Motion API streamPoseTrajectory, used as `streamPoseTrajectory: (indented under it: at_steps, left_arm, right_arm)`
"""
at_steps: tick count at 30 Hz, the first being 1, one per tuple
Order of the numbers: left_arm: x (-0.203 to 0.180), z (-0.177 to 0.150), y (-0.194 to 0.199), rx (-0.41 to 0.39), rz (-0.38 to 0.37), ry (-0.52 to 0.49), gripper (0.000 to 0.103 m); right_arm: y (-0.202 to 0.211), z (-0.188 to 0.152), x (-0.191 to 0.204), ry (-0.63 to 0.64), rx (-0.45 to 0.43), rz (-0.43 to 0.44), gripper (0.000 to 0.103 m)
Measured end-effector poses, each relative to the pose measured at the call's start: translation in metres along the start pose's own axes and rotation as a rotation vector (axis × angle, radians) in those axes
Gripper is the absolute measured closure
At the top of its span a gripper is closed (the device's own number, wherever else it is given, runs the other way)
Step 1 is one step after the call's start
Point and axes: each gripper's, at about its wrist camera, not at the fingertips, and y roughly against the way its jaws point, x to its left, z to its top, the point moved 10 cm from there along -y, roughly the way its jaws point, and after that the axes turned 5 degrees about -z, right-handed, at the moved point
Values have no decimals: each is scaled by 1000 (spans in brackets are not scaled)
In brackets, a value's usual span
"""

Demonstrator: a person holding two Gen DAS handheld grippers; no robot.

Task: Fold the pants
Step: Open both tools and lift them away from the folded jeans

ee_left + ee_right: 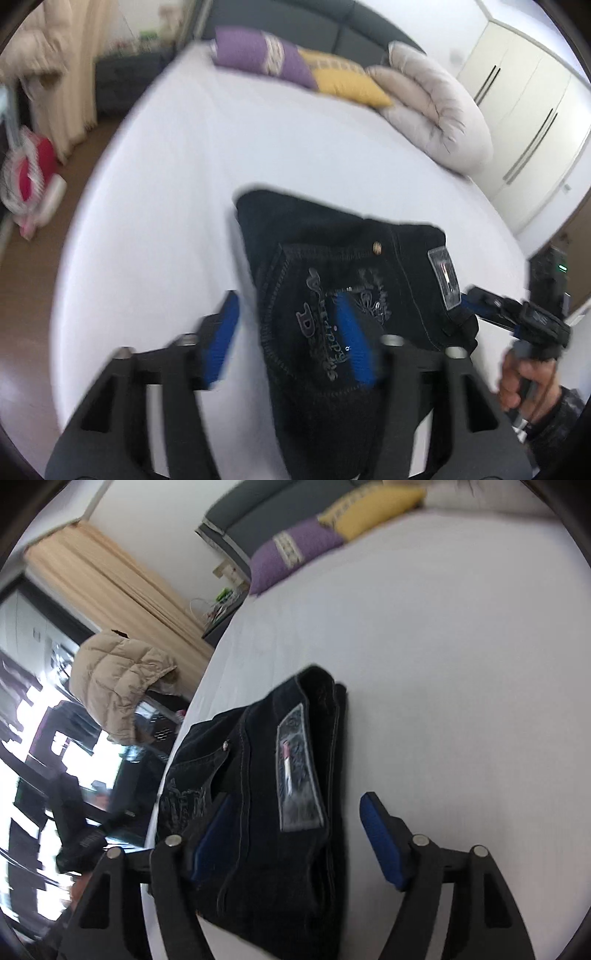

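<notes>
Left gripper stood with jaws wide, straddling the edge of the folded dark pants without pressing them. Right gripper likewise had jaws wide over the waistband patch. Pants lay bundled on the white bed, well apart from the pillows.

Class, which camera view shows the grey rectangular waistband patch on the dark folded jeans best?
The right wrist view: the grey rectangular patch sits central and large on the dark folded jeans. The left wrist view shows it small, near the edge.
</notes>
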Motion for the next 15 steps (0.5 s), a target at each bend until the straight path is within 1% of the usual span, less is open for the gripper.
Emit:
streamPoseTrajectory:
  at_steps: [1,2,3,4,5,6,7,8,9,11,14,15]
  left_arm:
    - [-5,4,15,-39,25,-19,33]
    - [-13,8,37,-99,52,-49,28]
    - [-20,11,56,-144,87,-83,18]
    - [-30,15,79,-195,141,-132,14]
    - [-41,17,96,-234,174,-167,7]
    - [-54,25,119,-287,208,-207,2]
    - [-69,29,136,-333,237,-242,1]
    - [-82,30,162,-388,276,-280,0]
    - [-92,30,182,-430,313,-300,0]
    - [-106,32,226,-510,398,-319,0]
    - [-125,28,277,-620,502,-330,0]
    - [-129,27,287,-624,514,-326,0]
  right_arm:
    - [11,-2,3,23,-20,-31,25]
    - [27,-4,7,55,-50,-75,23]
    - [43,-5,13,88,-86,-109,23]
    - [55,-6,19,109,-113,-124,23]
    - [72,-7,27,142,-154,-150,21]
    - [95,-7,40,188,-212,-180,18]
    - [107,-6,47,211,-246,-192,9]
    - [128,-4,60,243,-307,-217,2]
    - [146,-4,70,267,-357,-236,0]
    - [177,-1,89,306,-442,-248,0]
    - [219,1,115,327,-524,-255,0]
    - [231,0,120,326,-544,-256,0]
